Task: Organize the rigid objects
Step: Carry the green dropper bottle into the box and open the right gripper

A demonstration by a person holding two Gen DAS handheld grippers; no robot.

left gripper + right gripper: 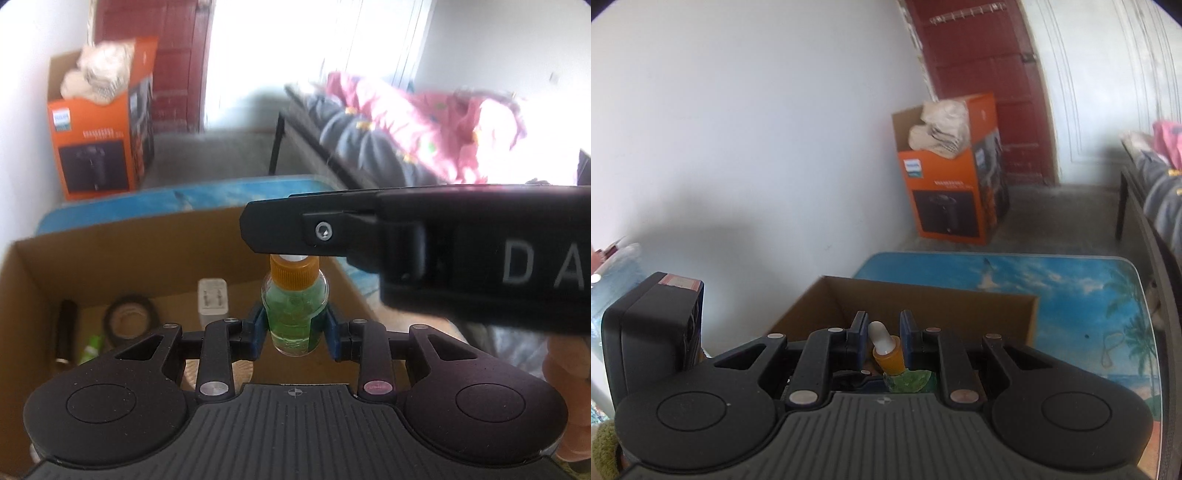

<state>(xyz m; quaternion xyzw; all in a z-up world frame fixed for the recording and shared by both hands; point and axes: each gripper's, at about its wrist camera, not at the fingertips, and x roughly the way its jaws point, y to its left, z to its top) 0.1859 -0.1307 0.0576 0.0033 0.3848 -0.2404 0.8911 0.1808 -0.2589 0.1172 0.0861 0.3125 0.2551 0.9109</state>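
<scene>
My left gripper [294, 328] is shut on a small glass bottle [294, 312] of green liquid with an orange cap, held upright over the open cardboard box [110, 236]. My right gripper [258, 229] comes in from the right, its fingers over the bottle's white tip. In the right wrist view the right gripper [883, 334] stands around the white dropper tip [880, 338] and orange cap [888, 362]; the jaws are close beside the tip with small gaps. In the box lie a white charger [213, 301], a tape roll [129, 319] and a dark cylinder [66, 330].
The box sits on a table with a blue beach print [1089, 284]. An orange appliance carton [99, 147] stands on the floor by a red door [990, 92]. A bed with pink and grey bedding [406, 129] is at the right.
</scene>
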